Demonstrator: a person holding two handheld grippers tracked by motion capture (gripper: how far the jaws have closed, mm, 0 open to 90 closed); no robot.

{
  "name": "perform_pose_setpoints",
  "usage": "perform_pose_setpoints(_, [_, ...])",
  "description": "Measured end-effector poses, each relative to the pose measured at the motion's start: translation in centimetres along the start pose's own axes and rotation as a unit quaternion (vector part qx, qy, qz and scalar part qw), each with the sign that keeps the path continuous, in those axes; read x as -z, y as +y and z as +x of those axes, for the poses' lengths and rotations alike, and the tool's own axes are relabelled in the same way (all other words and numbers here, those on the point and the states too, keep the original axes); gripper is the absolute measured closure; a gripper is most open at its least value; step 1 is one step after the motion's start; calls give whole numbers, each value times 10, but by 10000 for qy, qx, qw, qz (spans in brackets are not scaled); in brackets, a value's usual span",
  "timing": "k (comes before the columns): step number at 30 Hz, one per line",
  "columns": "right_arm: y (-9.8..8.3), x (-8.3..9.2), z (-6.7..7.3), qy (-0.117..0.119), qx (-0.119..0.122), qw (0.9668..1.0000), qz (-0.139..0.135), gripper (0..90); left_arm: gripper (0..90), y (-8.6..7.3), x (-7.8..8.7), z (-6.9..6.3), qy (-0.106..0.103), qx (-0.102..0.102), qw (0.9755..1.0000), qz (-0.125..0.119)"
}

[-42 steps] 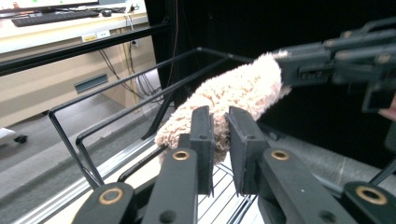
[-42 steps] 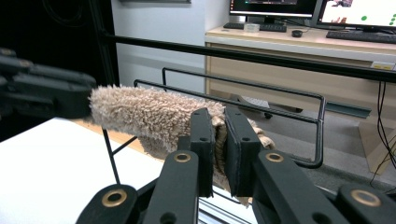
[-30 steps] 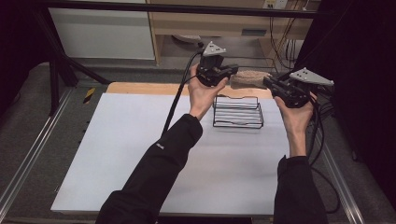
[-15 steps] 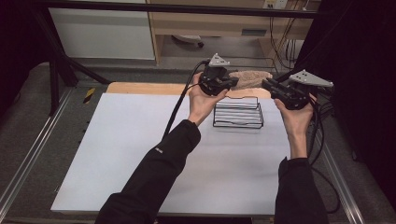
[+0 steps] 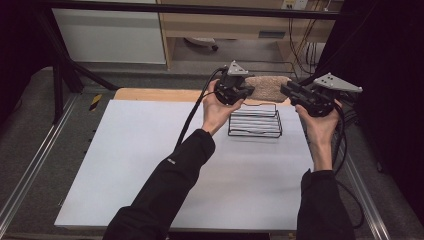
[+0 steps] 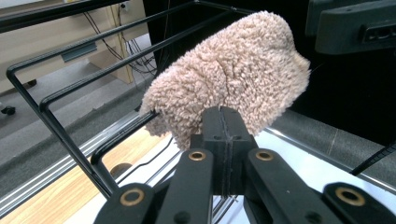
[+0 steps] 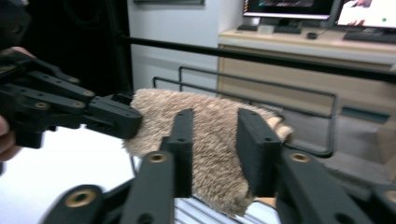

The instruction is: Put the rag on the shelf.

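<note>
At the near edge: two dark sleeves come in from below, forearms reaching forward over the white worktop (image 5: pixel 150 165).
Hands: left hand (image 5: pixel 216 107) and right hand (image 5: pixel 320 125) both raised, palms toward each other, well above the sheet.
Rack: black wire rack (image 5: pixel 255 120) stands on the worktop between the hands, just below the cloth.
Left hand-held gripper (image 5: pixel 240 91): jaws pressed together on one end of the fluffy tan cloth (image 5: pixel 267 87); its own view shows them closed with pile pinched between.
Right hand-held gripper (image 5: pixel 290 90): jaws narrowly apart with cloth (image 7: pixel 210 140) between them; whether they clamp it I cannot tell.
Cloth: held in the air over the rack's far side, spanning the two grippers.
Risk: I'd judge the right side may slip if those jaws only straddle the pile; the loose end would then drop and catch on the rack wires.
Beyond: wooden cabinet (image 5: pixel 225 25) past the worktop.
</note>
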State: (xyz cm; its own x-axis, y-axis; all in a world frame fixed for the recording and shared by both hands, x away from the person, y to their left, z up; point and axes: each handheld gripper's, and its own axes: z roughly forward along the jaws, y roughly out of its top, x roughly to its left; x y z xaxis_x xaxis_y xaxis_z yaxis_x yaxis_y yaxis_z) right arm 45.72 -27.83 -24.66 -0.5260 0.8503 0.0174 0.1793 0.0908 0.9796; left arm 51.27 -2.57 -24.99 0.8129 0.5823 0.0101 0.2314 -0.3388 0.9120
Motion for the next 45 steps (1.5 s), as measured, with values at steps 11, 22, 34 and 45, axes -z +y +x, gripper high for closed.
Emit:
perform_pose_setpoints(11, [-27, -14, -7, -235, -177, 9972, 682, 900, 897, -9, -5, 2, -6, 8, 10000, 83])
perform_pose_setpoints(22, [-27, -15, -7, -294, -138, 9977, 587, 899, 896, -10, -4, 3, 9, 13, 10000, 43])
perform_pose_setpoints(34, [-21, -2, 1, -171, -116, 9987, 466, 801, 789, -13, 12, 6, -72, 108, 9999, 77])
perform_pose_setpoints(45, [-18, 8, 13, -48, -171, 9989, 433, 649, 568, -26, 35, 9, -43, 109, 9998, 149])
